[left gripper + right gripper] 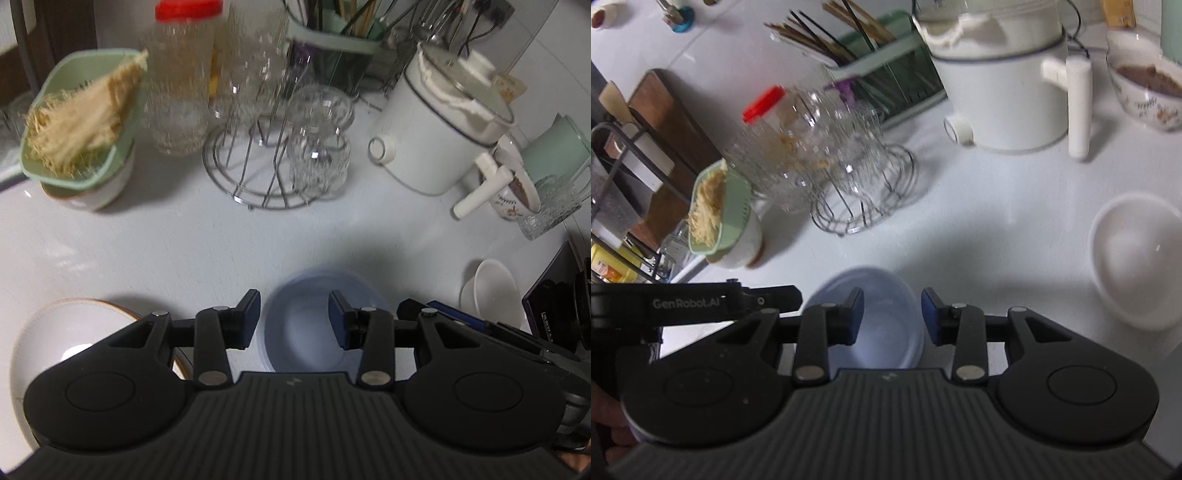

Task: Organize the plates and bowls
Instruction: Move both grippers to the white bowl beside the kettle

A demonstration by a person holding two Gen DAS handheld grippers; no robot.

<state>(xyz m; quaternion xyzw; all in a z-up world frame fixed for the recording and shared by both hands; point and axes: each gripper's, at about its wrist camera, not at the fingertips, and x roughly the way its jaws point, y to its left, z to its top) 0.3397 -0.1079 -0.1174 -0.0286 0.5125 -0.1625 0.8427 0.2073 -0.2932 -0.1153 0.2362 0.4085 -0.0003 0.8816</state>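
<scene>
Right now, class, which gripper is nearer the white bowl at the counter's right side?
Right. The right gripper has the white bowl just beside it; the left gripper sits farther off, beyond the blue bowl.

A white countertop (221, 240) runs back to a white tiled wall (546, 48) — cluttered, dimly lit, with a wall socket (498, 14) holding black plugs.

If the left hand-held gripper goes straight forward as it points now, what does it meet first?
Most likely the pale blue bowl, which lies directly between the open fingers of the left hand-held gripper. Depth is unclear; it may already hover over the bowl.
</scene>
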